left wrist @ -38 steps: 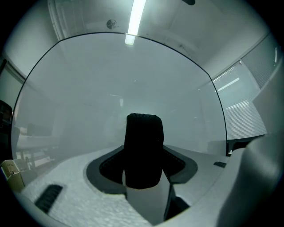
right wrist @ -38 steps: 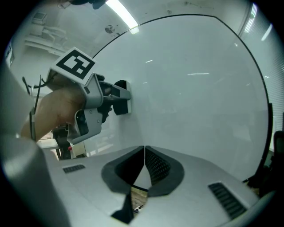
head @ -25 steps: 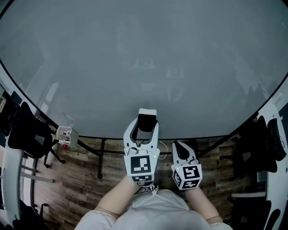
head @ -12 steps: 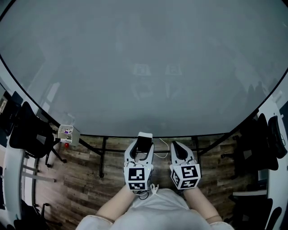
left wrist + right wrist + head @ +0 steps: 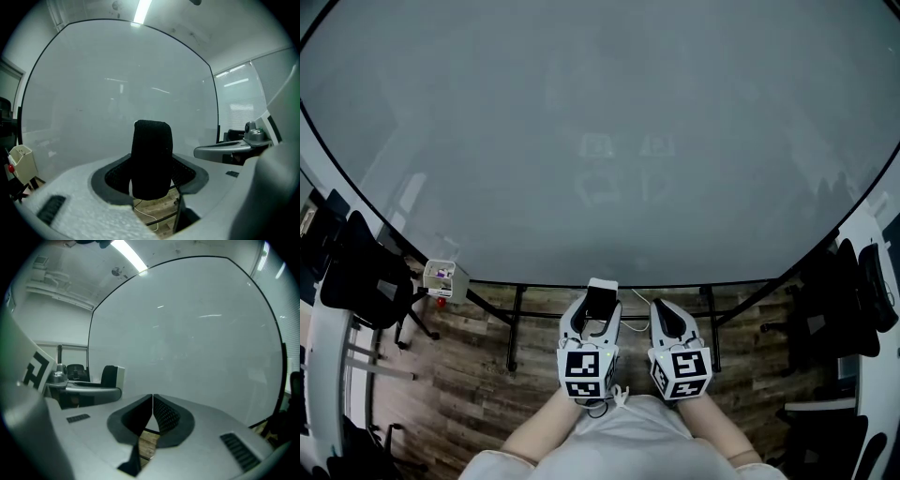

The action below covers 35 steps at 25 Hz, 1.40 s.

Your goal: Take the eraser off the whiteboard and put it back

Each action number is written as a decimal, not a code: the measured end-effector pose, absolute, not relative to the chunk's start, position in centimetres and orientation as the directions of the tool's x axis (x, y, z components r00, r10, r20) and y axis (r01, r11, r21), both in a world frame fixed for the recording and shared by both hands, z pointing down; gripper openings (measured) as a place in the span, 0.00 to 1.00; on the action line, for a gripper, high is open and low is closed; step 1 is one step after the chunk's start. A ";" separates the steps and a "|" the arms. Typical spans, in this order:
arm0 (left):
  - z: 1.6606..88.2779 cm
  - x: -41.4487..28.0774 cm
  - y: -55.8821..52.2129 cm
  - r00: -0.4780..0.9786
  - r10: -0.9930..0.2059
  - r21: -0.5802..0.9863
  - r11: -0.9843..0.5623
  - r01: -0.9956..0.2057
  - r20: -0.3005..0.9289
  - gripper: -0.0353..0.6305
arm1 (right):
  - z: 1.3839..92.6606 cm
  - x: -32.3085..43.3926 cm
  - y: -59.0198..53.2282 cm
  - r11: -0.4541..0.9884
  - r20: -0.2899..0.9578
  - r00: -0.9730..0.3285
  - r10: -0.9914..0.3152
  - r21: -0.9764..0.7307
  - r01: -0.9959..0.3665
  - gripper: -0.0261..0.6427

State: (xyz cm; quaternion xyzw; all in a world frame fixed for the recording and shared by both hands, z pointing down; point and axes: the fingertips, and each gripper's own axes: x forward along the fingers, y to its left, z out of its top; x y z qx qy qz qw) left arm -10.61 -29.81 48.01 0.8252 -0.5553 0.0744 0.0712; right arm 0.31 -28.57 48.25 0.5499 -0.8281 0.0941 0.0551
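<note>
Left claw (image 5: 151, 177) is clamped on the eraser (image 5: 601, 296), which stands upright between the pads, black felt face toward the left gripper camera. The eraser sits in front of the whiteboard (image 5: 600, 141), at its bottom edge in the head view, apparently clear of the board face. Right claw (image 5: 152, 412) is clenched on nothing, pads together, also just below the whiteboard's bottom edge.

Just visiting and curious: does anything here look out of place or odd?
Only the eraser: it is off the whiteboard, clamped upright in the left gripper, by the board's lower edge. Nothing looks spilled or damaged.
</note>
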 end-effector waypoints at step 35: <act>35.9 -9.9 -37.1 0.342 -0.939 -0.072 -0.339 -0.938 -0.025 0.42 | 48.0 0.4 -30.1 0.391 0.188 -0.399 -0.897 -0.083 -0.917 0.08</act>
